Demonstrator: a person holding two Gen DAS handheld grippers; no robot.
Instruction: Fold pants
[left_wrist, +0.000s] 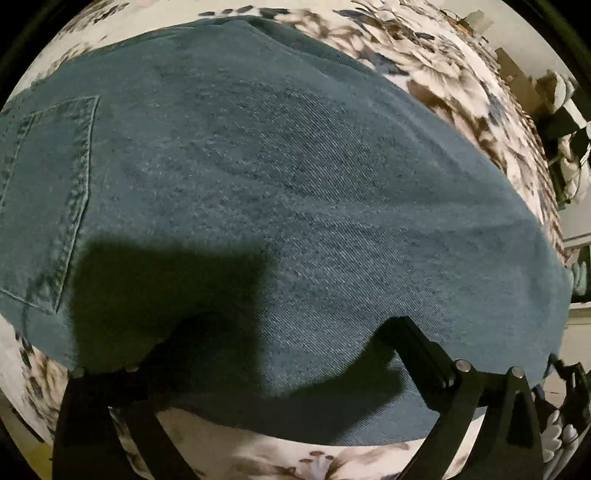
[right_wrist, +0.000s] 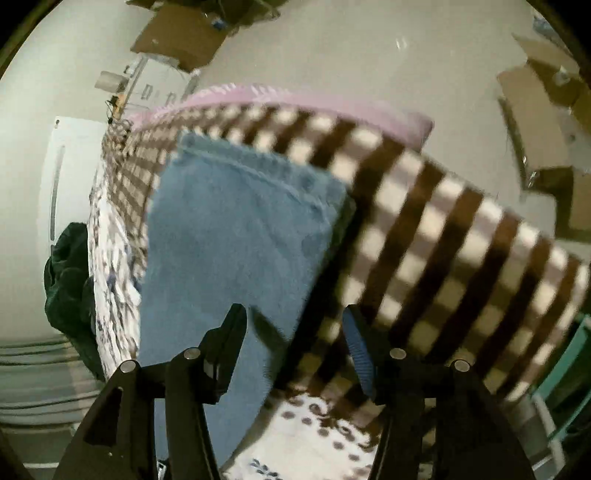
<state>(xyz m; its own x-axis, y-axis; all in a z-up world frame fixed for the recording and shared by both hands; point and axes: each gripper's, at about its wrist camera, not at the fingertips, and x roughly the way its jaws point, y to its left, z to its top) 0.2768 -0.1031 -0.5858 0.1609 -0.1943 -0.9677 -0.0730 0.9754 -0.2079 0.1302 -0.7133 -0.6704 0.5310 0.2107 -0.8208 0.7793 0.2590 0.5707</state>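
Pants lie folded on the bed, job partly done

Your left gripper (left_wrist: 273, 343) and right gripper (right_wrist: 295, 332) are both open, holding nothing; the blue pants (left_wrist: 280, 192) lie flat on the flowery bed cover (left_wrist: 436, 74), maybe needing another fold.
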